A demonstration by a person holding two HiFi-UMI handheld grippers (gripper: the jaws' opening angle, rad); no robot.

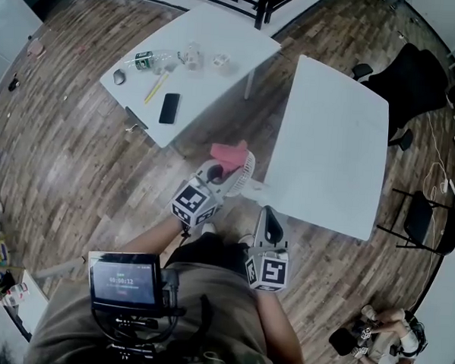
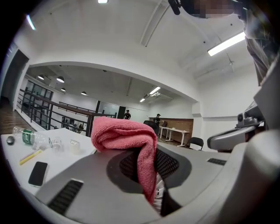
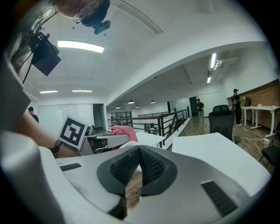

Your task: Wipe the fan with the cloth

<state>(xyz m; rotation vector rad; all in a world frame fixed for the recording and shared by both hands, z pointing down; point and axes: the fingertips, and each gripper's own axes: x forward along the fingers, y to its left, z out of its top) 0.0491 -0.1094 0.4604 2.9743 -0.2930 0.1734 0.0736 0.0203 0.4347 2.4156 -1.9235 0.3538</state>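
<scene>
A pink cloth is pinched in my left gripper and rests on the top of a white fan that stands on the floor between two tables. In the left gripper view the cloth bunches above the jaws and hangs down between the pads, with a strip of white fan grille showing below it. My right gripper hovers just right of the fan, apart from it, shut with nothing in it. The right gripper view shows its pads pressed together and the cloth beyond, on the left.
A white table at the back carries a phone, a bottle, glasses and a yellow pen. A second white table stands close right of the fan. Black chairs lie beyond it. A person crouches at bottom right.
</scene>
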